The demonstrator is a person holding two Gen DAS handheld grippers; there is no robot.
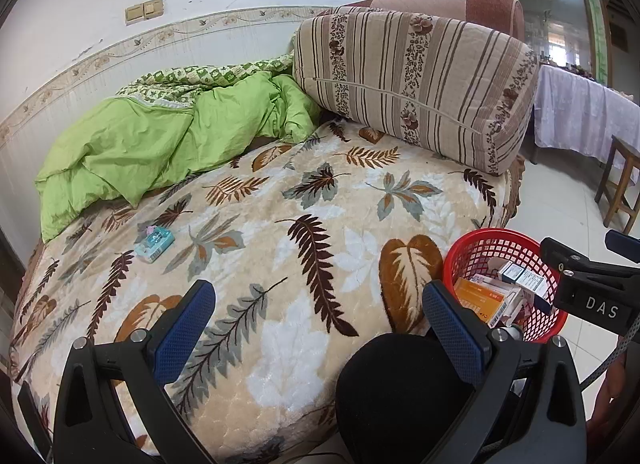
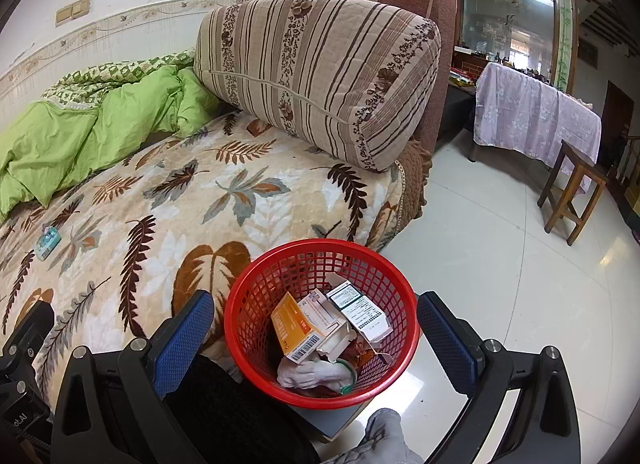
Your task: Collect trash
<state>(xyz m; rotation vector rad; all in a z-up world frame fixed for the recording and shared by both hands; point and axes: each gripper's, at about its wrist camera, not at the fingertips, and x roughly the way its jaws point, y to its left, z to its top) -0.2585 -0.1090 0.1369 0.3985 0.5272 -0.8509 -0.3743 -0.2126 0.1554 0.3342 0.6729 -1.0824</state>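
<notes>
A small teal packet (image 1: 154, 244) lies on the leaf-patterned bed blanket (image 1: 280, 232), far left; it also shows in the right wrist view (image 2: 47, 242). A red mesh basket (image 2: 384, 368) beside the bed holds an orange box (image 2: 294, 328), white boxes (image 2: 360, 308) and a white cloth (image 2: 308, 374); it shows at the right in the left wrist view (image 1: 464, 252). My left gripper (image 1: 318, 328) is open and empty above the near bed edge. My right gripper (image 2: 316, 330) is open and empty, its fingers either side of the basket, above it.
A crumpled green quilt (image 1: 160, 144) lies at the bed's back left. A striped bolster (image 1: 412, 84) leans on the headboard. A wooden stool (image 2: 572, 192) and a cloth-covered table (image 2: 536, 116) stand on the tiled floor (image 2: 500, 264) to the right.
</notes>
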